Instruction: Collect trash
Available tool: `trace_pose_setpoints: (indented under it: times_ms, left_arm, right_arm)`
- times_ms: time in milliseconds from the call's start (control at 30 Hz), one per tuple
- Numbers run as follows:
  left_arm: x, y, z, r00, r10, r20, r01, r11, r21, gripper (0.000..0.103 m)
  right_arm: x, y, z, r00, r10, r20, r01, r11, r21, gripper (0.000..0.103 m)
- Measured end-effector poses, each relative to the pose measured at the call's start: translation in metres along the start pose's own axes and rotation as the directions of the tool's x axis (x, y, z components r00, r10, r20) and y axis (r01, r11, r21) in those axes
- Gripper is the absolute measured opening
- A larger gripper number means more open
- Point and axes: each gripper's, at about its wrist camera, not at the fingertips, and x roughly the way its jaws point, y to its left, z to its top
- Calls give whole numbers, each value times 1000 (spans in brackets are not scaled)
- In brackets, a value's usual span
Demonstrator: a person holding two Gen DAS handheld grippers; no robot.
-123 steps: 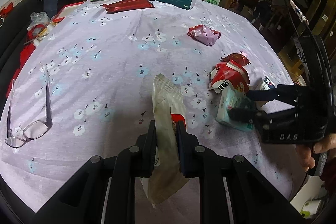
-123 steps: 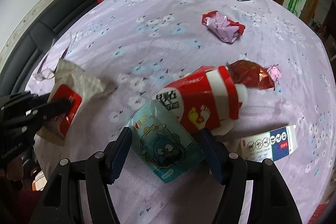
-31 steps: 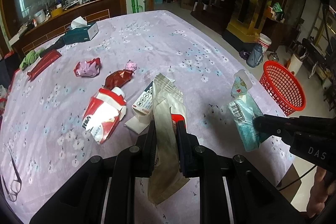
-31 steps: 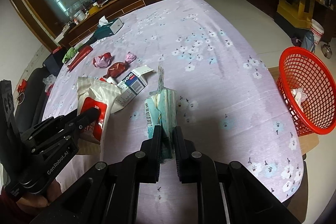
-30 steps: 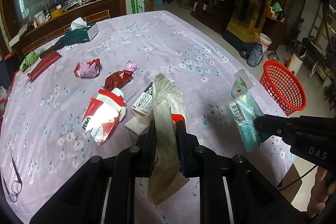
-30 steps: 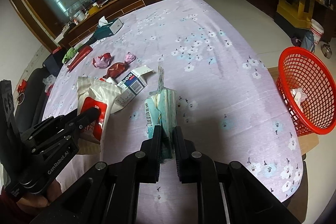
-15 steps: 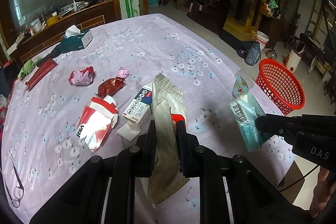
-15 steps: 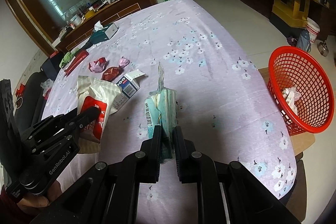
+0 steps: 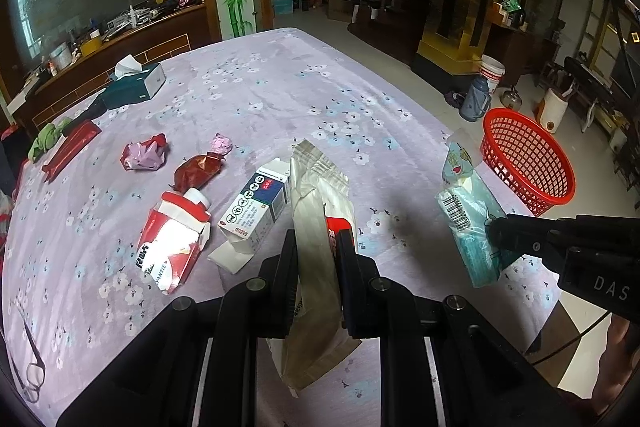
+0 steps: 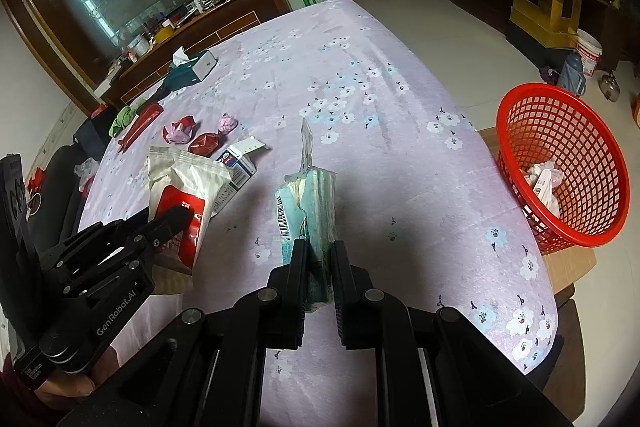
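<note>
My left gripper (image 9: 318,247) pinches a white and red wrapper (image 9: 316,211) upright between its fingers. At three o'clock my right gripper (image 9: 496,233) grips a teal tissue pack (image 9: 468,223), with the red basket (image 9: 528,163) beyond at two o'clock. A red carton (image 9: 170,251) and a small box (image 9: 256,207) lie on the purple cloth (image 9: 280,87) toward ten o'clock.

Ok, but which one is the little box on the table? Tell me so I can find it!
Start at the big table with the purple flowery cloth. Near its middle a row of crumpled trash lies, and the small carton is at the row's near end, right beside the red and white pack. It is the only white box with a dark blue patch and round black pictures; its end flap hangs open.
</note>
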Motion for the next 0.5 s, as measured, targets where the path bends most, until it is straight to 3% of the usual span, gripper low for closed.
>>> trace_pose_setpoints:
  times_ms: [500]
  left_arm:
    - [1,0,0,1000,-3,-2,3,1000,2,17]
  right_arm:
    - [0,-1,0,1000,3,-3,-3,1000,0,12]
